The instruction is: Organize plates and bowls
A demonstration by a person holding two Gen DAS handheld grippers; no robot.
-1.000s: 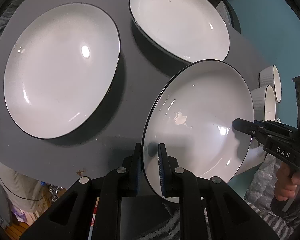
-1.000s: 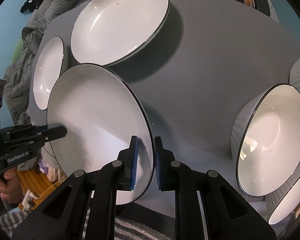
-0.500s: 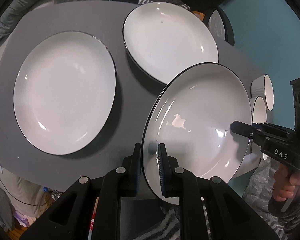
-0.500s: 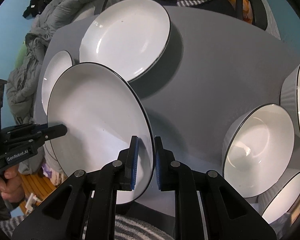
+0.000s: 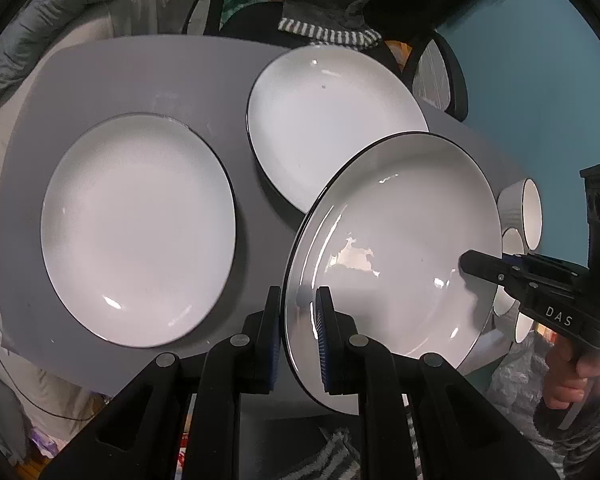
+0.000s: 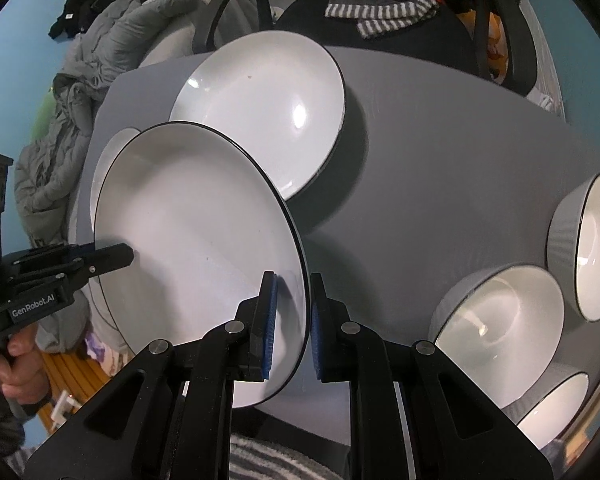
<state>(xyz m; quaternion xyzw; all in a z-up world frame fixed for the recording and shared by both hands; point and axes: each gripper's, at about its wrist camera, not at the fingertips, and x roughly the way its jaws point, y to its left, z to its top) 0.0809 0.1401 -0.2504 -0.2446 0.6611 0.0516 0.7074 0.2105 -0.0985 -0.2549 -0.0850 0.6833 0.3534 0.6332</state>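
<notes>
Both grippers, left and right, clamp opposite rims of my lifted plate above the grey table, where two plates and seemingly four bowls lie unstacked, the sorting barely begun.

Grey table top, matte, rounded corners. Resting flat on it: two white plates with thin dark rims, one at left and one at the far side, near each other but apart. Toward the right edge, a close cluster of white bowls with ribbed grey outsides, at least three, upright.
</notes>
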